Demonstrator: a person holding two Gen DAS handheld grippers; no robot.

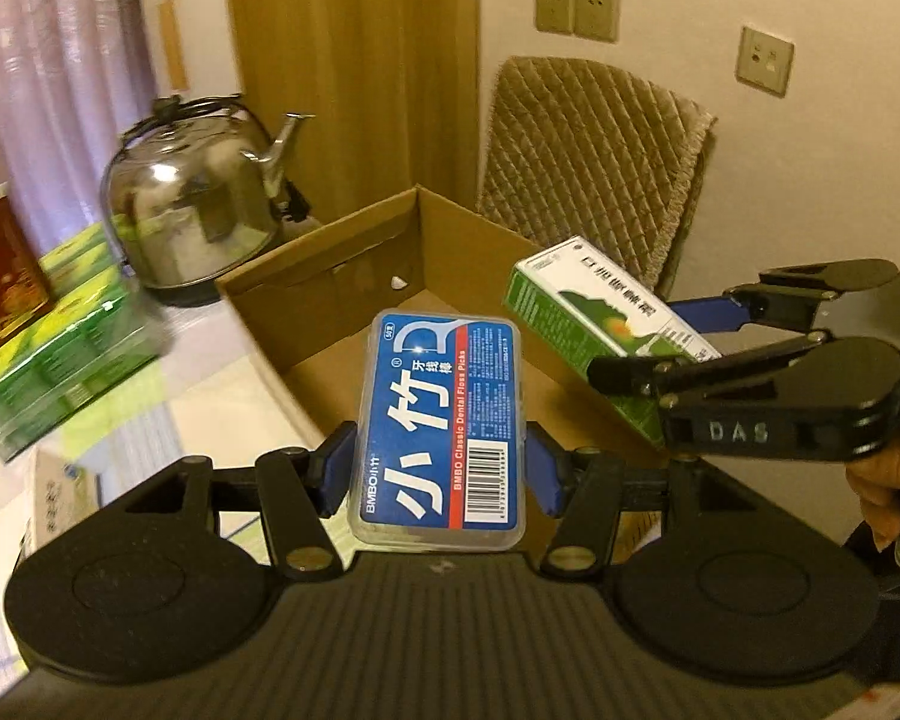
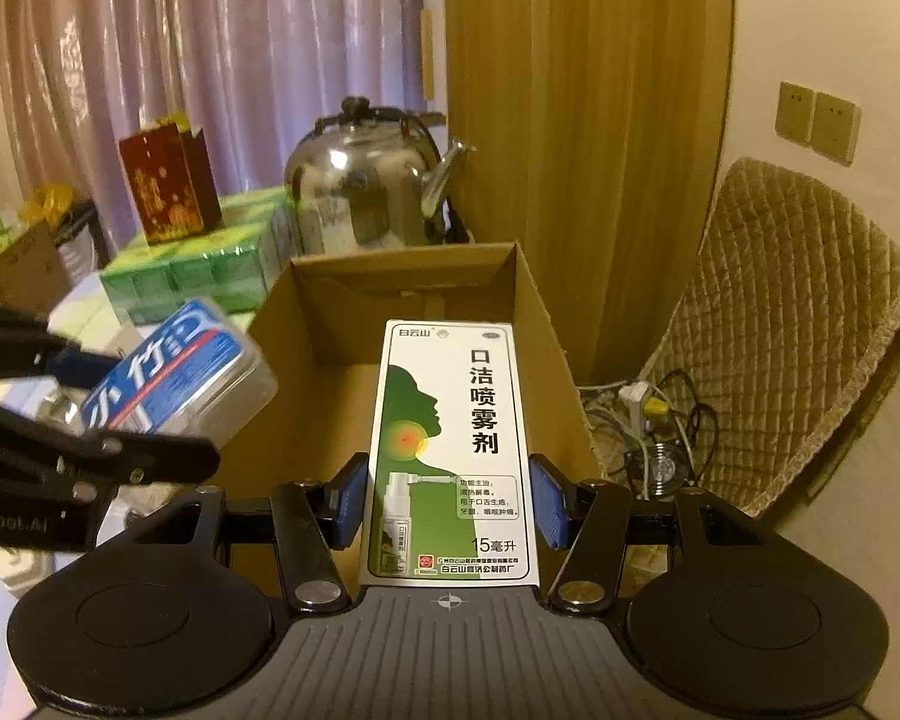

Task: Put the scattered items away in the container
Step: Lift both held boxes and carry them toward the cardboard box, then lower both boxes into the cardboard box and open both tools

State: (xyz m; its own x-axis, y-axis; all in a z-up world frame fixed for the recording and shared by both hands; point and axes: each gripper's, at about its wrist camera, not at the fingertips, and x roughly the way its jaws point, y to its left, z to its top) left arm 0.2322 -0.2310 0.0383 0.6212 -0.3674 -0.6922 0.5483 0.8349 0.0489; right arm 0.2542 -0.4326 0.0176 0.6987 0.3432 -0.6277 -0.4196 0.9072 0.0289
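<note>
Left gripper [image 1: 438, 468] clamps a blue plastic floss-pick case [image 1: 441, 426], right gripper [image 2: 450, 498] a green-white spray carton [image 2: 450, 450], both over the open cardboard box [image 2: 306, 348].

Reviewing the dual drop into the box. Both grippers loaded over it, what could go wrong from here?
1. The left gripper and right gripper converge on one cardboard box; they might collide.
2. The floss pick case sits over the box's near wall and could land outside.
3. The spray carton is long and may wedge against a wall.

A home: kettle [image 2: 369, 180], curtains [image 2: 210, 60], cushioned chair [image 1: 594, 162].
</note>
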